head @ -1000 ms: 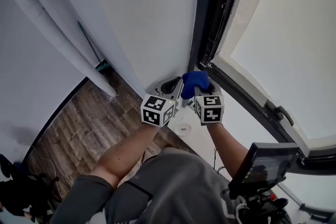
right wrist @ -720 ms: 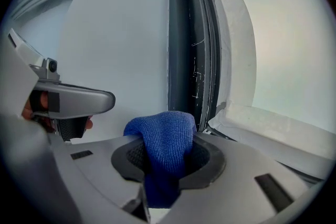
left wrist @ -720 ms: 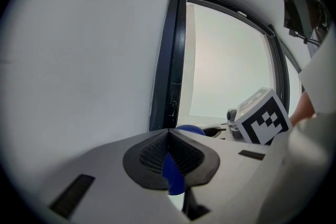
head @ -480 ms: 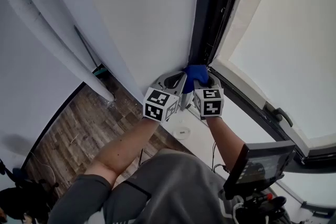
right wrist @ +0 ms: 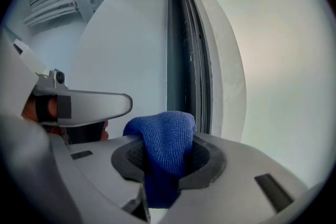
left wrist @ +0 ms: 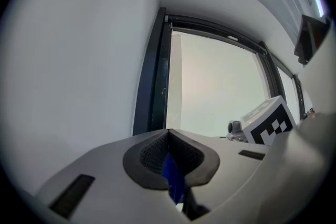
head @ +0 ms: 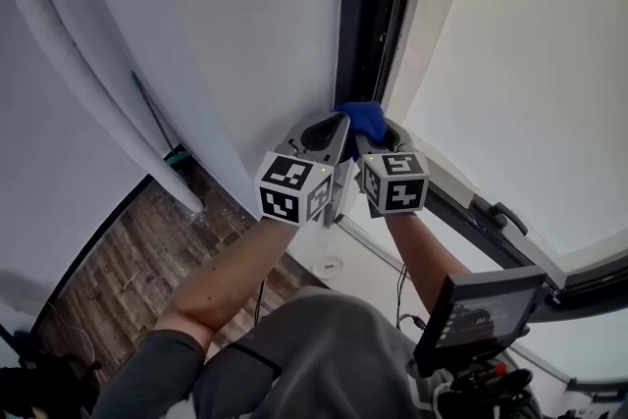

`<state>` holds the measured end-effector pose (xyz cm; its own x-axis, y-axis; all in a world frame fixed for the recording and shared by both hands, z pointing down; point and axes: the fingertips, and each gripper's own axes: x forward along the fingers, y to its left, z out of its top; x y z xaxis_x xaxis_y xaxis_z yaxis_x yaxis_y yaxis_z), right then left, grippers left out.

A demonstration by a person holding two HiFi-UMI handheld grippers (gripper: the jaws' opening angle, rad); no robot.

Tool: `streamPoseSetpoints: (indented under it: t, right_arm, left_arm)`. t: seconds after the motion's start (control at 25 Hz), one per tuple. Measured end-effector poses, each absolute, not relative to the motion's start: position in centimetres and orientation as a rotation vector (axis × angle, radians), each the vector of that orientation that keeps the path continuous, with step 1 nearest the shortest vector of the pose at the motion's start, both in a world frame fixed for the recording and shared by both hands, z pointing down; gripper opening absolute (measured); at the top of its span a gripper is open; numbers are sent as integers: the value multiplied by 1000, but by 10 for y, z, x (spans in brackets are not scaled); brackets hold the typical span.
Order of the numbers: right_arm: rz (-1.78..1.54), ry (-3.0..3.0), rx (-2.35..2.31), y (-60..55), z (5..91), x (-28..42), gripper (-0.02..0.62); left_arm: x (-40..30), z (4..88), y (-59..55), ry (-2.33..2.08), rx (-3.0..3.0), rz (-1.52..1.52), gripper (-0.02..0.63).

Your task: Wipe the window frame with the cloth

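Observation:
The blue cloth (head: 361, 120) is bunched between my two grippers, right against the foot of the dark vertical window frame (head: 378, 5). My right gripper (head: 379, 134) is shut on the cloth (right wrist: 163, 149), which bulges out over its jaws. My left gripper (head: 332, 129) sits close beside it on the left, jaws shut with a thin strip of the cloth (left wrist: 172, 183) pinched between them. In both gripper views the frame (left wrist: 152, 86) (right wrist: 181, 50) rises straight ahead, with bright glass to its right.
A white wall (head: 245, 15) lies left of the frame, with a white pipe (head: 88, 74) running down to the wooden floor (head: 128, 260). An open sash with a handle (head: 502, 211) slants at right. A small screen (head: 481, 309) hangs at bottom right.
Both grippers have risen together with the cloth along the vertical frame. They stay side by side.

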<state>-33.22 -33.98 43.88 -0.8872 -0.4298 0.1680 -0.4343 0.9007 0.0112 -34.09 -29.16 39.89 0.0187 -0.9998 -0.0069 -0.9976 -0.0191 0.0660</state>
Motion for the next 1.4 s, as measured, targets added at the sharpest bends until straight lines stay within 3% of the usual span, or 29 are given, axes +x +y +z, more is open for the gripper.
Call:
streamPoseSetpoints:
  t: [1.4]
  right_arm:
    - [-518, -3254, 582, -347, 40, -321, 118]
  left_arm:
    - [-323, 56, -287, -2351, 2464, -253, 8]
